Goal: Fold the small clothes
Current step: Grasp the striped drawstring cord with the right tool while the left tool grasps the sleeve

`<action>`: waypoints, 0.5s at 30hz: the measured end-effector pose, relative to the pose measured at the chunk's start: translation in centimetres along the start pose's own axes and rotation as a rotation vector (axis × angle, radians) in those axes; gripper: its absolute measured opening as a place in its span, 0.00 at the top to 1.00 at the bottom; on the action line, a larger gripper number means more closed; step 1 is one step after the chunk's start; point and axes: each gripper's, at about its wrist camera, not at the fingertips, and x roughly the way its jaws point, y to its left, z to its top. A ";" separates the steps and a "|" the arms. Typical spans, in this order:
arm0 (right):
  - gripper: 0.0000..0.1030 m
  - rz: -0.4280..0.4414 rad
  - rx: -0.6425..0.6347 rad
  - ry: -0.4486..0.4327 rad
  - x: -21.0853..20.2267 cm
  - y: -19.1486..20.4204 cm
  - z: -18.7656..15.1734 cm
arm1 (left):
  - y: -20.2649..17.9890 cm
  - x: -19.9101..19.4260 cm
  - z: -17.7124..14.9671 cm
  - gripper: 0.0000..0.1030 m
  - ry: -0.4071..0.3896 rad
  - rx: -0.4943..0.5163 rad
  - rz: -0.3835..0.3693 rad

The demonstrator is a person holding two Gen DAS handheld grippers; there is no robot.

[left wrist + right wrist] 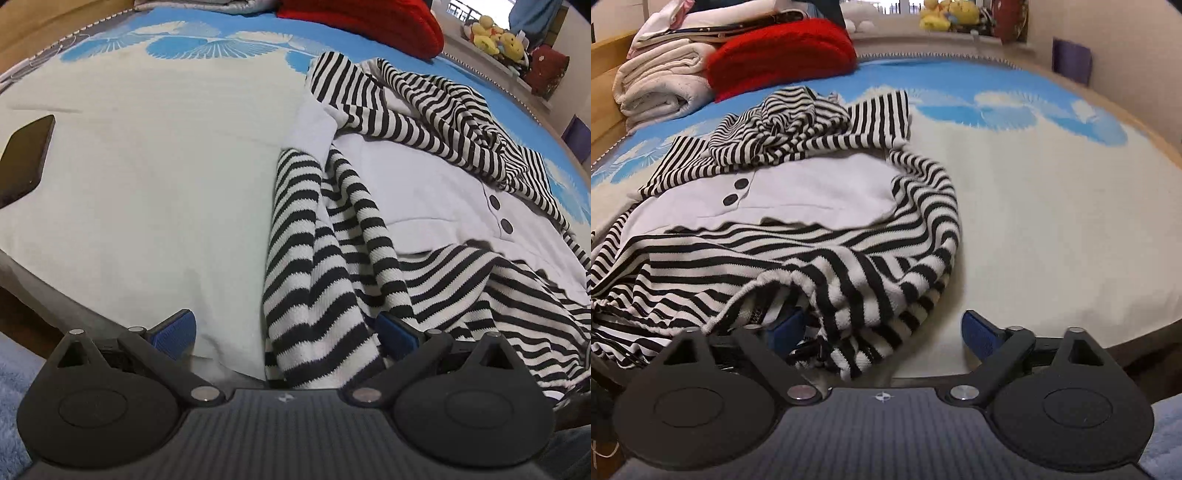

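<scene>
A small black-and-white striped hooded garment [424,236] with a white chest panel and two dark buttons lies rumpled on the bed; it also shows in the right wrist view [798,221]. My left gripper [286,332] is open, its blue pads either side of a striped sleeve [306,280] that hangs over the bed's near edge. My right gripper [882,332] is open around the garment's bunched striped hem [857,306]; its left pad is partly buried in the cloth.
The bed [147,177] has a white and blue patterned cover. A black phone [24,158] lies at its left. A red cushion [783,55] and folded white linens [661,85] sit at the far side. Plush toys [495,37] line a ledge.
</scene>
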 end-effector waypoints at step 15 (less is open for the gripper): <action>0.86 0.167 0.010 -0.057 -5.1 -1.1 0.6 | 0.6 -5.6 -0.1 0.91 0.047 -0.036 -0.170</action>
